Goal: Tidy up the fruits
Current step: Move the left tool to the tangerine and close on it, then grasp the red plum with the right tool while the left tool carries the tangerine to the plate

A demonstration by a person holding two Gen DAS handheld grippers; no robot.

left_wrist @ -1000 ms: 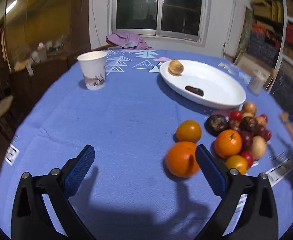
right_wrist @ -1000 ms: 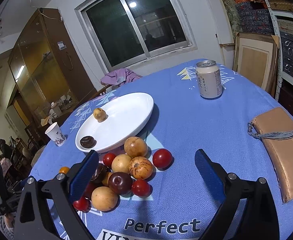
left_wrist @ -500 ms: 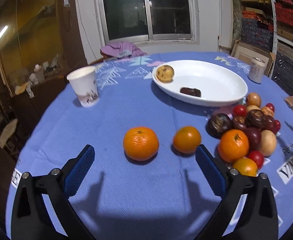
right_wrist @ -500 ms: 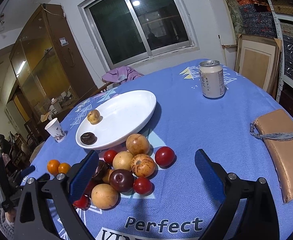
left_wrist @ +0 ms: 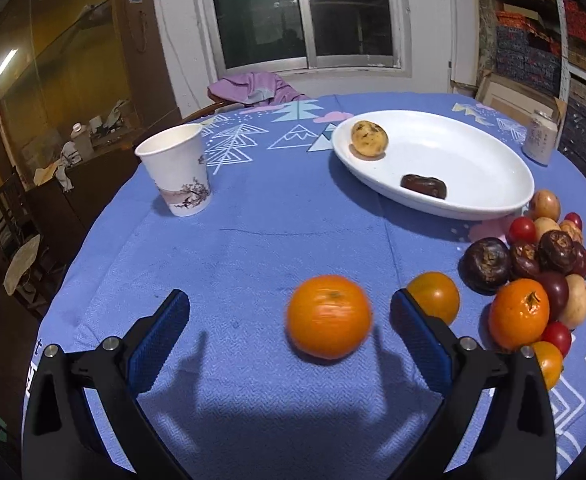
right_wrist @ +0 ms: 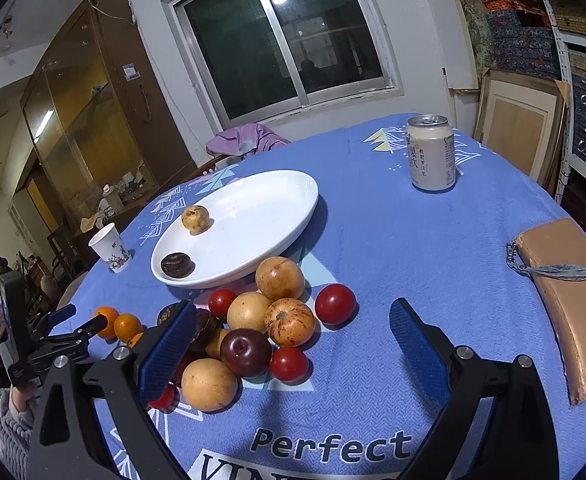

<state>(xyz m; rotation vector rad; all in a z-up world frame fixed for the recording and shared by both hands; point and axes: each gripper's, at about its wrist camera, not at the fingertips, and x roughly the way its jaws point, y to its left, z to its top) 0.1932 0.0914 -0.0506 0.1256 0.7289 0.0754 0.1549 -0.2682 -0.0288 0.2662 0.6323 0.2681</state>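
A white oval plate (left_wrist: 473,160) (right_wrist: 261,220) holds a yellow spotted fruit (left_wrist: 369,139) and a dark brown fruit (left_wrist: 423,186). My left gripper (left_wrist: 289,312) is open, with a large orange (left_wrist: 329,316) lying on the cloth between its fingers, untouched. A smaller orange (left_wrist: 437,296) lies just behind the right finger. A heap of fruit (left_wrist: 541,272) (right_wrist: 253,332) lies right of it, below the plate. My right gripper (right_wrist: 293,328) is open and empty, hovering over that heap. The left gripper also shows in the right wrist view (right_wrist: 81,322).
A paper cup (left_wrist: 177,170) stands at the left of the blue tablecloth (left_wrist: 253,240). A drink can (right_wrist: 431,154) stands far right. A tan purse (right_wrist: 569,292) lies at the right edge. A purple cloth (left_wrist: 253,84) hangs on a chair behind the table.
My left gripper swung right and moved forward, so the large orange now lies between its fingers. My right gripper drifted slightly closer to the fruit heap.
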